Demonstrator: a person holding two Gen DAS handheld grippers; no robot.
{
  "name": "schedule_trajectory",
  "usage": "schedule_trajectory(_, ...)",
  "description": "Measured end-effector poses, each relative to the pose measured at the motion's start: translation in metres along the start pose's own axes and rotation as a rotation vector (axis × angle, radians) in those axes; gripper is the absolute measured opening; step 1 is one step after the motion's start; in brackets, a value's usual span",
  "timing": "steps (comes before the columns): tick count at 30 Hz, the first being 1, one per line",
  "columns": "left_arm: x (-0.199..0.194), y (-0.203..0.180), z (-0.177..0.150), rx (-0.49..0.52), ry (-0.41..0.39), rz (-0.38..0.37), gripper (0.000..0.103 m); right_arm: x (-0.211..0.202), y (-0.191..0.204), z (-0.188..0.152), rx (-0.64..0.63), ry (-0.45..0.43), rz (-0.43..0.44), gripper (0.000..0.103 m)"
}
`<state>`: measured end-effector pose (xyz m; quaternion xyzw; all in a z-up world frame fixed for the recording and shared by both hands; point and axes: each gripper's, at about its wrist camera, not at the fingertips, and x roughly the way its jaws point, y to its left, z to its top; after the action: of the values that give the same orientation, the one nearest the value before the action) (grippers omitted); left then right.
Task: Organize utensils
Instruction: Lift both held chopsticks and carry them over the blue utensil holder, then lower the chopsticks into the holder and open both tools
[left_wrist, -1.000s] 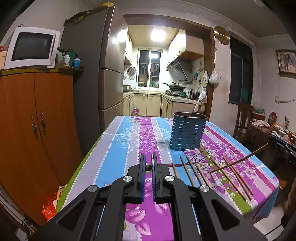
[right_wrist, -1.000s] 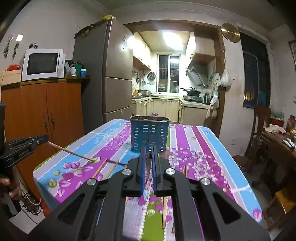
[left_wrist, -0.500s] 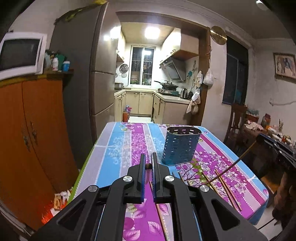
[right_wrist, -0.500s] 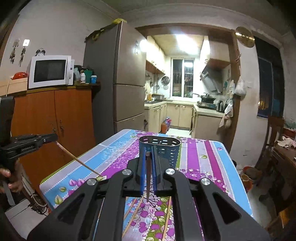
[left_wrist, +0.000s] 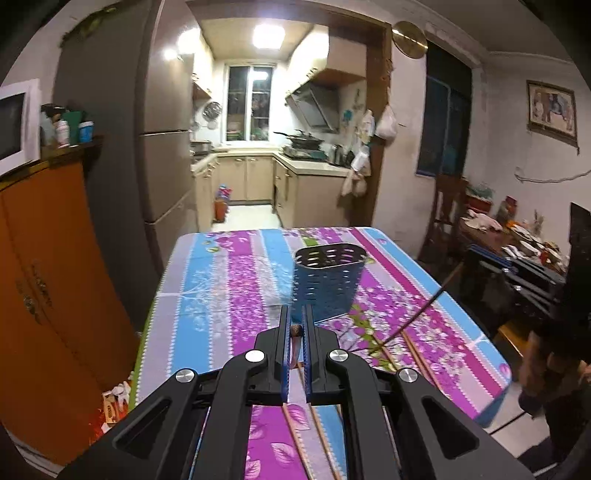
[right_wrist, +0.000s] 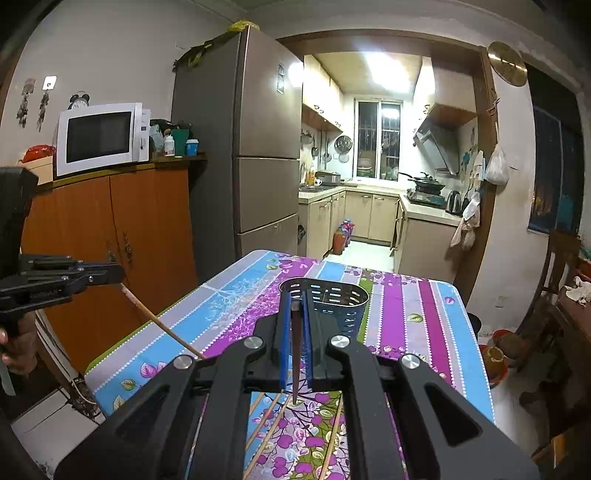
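Note:
A blue perforated utensil holder stands upright on the flowered tablecloth. Above the near end of the table, my left gripper is shut on a brown chopstick that hangs down between its fingers. My right gripper is shut on a second chopstick, whose tip points down in front of the holder. Each gripper also shows in the other's view, the right gripper and the left gripper, each with its stick slanting toward the table. Several loose chopsticks lie on the cloth.
A tall fridge and an orange cabinet with a microwave line the left side. A wooden chair and a cluttered side table stand to the right. A kitchen doorway opens beyond the table's far end.
Both grippers have risen, each lifting its chopstick clear of the table. The holder and the loose chopsticks now sit lower in both views.

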<state>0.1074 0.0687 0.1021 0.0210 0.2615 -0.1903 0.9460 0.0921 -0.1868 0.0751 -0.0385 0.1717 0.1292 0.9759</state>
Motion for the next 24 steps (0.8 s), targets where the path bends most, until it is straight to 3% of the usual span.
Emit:
schedule_trajectory(7,0.011,-0.010,0.038,0.028,0.026,-0.055,0.007,0.005,-0.010,0.023,0.025,0.052,0.044,0.005)
schedule_trajectory(16,0.035,-0.019,0.116,0.039,0.033,-0.108,0.007,0.014,-0.036,0.084,0.069,0.073,0.083,0.005)
schedule_trajectory(24,0.076,-0.028,0.183,0.043,0.038,-0.084,0.007,0.053,-0.063,0.137,0.083,0.086,0.020,0.005)
